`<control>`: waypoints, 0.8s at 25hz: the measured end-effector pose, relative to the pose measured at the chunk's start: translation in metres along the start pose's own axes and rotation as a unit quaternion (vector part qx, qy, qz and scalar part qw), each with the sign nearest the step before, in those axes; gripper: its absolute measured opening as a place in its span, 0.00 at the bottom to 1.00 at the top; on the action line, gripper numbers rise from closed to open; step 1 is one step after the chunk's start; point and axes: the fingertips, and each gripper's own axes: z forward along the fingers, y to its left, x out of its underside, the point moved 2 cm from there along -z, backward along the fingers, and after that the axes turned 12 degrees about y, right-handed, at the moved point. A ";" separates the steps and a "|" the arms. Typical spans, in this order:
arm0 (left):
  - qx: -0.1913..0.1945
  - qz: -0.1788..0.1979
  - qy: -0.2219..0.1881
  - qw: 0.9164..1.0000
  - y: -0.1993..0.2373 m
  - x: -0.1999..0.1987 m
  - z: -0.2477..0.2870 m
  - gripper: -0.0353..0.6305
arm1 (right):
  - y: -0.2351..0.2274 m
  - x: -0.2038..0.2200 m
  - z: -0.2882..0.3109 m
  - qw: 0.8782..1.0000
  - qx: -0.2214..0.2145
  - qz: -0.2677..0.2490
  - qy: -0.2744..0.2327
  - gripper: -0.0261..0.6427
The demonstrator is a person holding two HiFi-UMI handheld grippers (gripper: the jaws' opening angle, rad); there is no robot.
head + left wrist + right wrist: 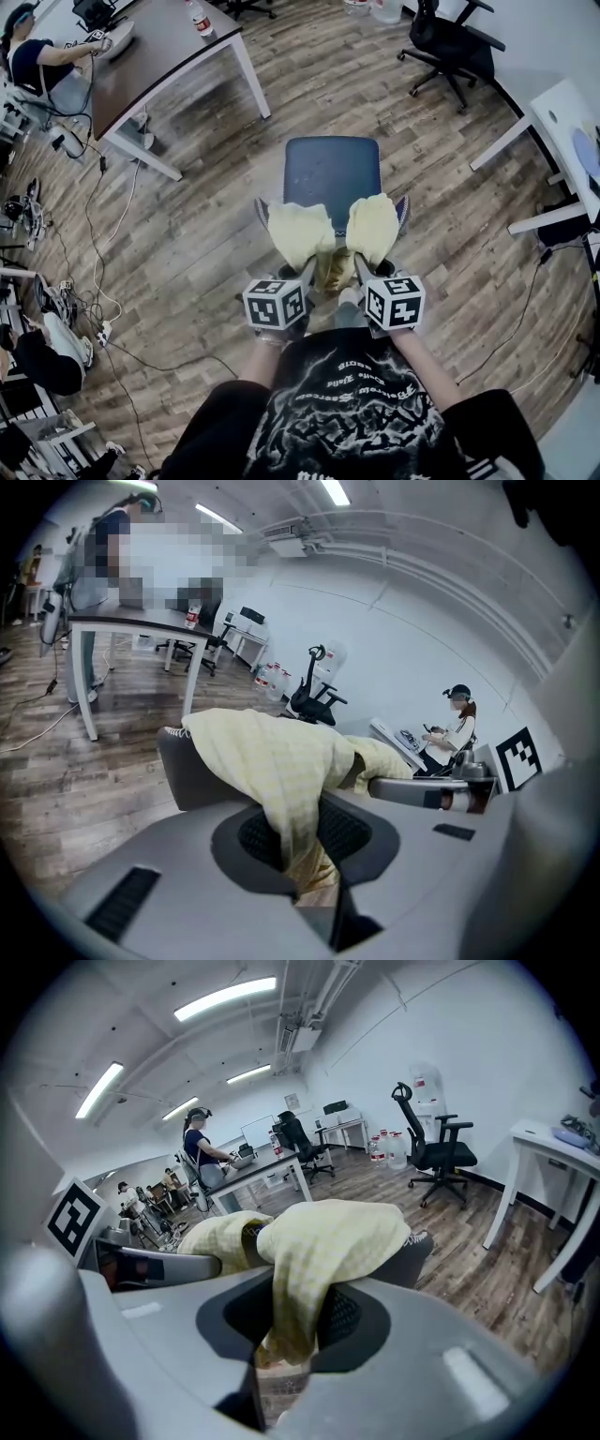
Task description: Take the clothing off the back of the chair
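Now left gripper [312, 268], right gripper [359, 266] pinch clothing [300, 232]; bare floor [220, 192] beyond chair [332, 169].

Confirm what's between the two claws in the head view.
The yellow garment, bunched over the chair back; left claw and right claw each pinch a fold. Head view shows it.
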 end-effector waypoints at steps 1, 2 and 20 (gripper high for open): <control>0.006 0.003 -0.001 1.000 -0.003 0.003 -0.002 0.15 | 0.002 0.001 -0.002 1.000 0.000 0.000 -0.001 0.16; 0.013 0.006 -0.003 1.000 -0.005 0.006 -0.004 0.15 | 0.004 0.003 -0.003 1.000 0.001 -0.001 -0.003 0.16; 0.086 0.051 -0.030 0.995 -0.020 0.058 -0.061 0.15 | 0.059 0.041 -0.030 0.999 0.016 0.002 -0.036 0.16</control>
